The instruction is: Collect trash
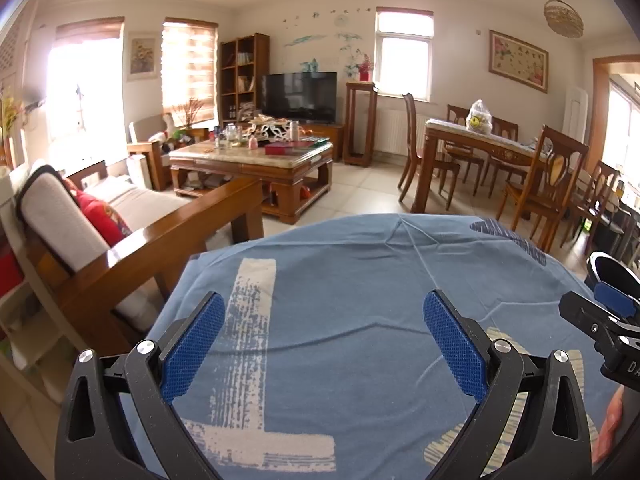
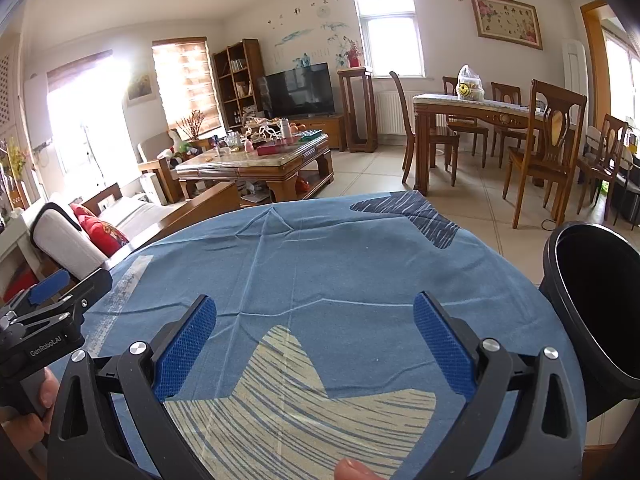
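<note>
Left tongs: the black left tongs with blue textured pads [image 1: 324, 344] hung spread wide over the tabletop, pinching nothing; in the right wrist view they showed at the left edge [image 2: 52, 292], gripped by a hand [image 2: 28, 404].

Right tongs: the black right tongs with blue textured pads [image 2: 316, 344] were likewise spread wide and held nothing; in the left wrist view only their tip showed at the right edge [image 1: 600, 312].

Tabletop: a round tabletop under a blue cloth with cream and dark-blue brushed patches [image 2: 320, 264] lay beneath both tongs; the cloth was creased, and no loose item could be made out on it [image 1: 340, 272].

Trash bin: a black round plastic bin [image 2: 592, 300] stood just beside the tabletop's right edge, its mouth tilted toward the camera and its inside dark; the left wrist view caught only a sliver of its rim [image 1: 612, 268].

Room behind: a wooden sofa with grey cushions and a red pillow [image 1: 100, 220] stood left of the tabletop; farther off stood a cluttered wooden coffee table with a stone top [image 1: 252, 160], and to the right a wooden dining table [image 1: 480, 144] carrying a clear plastic bag with a yellow smiley face [image 1: 478, 116].
</note>
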Available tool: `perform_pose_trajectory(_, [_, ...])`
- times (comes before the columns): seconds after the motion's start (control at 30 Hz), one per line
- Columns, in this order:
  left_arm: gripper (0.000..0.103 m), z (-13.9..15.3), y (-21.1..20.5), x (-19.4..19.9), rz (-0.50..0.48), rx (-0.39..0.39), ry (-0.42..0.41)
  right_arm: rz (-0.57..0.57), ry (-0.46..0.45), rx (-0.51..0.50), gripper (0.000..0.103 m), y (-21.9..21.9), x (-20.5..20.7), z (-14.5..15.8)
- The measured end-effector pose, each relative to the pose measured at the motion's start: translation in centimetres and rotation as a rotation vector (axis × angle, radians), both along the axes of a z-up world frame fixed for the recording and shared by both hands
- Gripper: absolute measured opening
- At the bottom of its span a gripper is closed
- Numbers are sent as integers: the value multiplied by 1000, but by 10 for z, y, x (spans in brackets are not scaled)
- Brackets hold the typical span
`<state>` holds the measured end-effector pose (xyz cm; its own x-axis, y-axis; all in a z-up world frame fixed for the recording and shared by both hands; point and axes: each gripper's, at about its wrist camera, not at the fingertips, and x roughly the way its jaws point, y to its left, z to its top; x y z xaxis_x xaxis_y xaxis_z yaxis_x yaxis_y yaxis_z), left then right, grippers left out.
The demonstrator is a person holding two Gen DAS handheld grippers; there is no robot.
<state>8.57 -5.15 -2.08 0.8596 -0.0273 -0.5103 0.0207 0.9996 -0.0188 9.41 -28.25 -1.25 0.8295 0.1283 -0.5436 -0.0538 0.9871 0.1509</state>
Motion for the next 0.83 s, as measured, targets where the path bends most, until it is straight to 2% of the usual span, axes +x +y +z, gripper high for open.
perform_pose_trajectory(0.83, [98,-2,-2,-4,6,-13,11,0,2,3,98,-1,0,4])
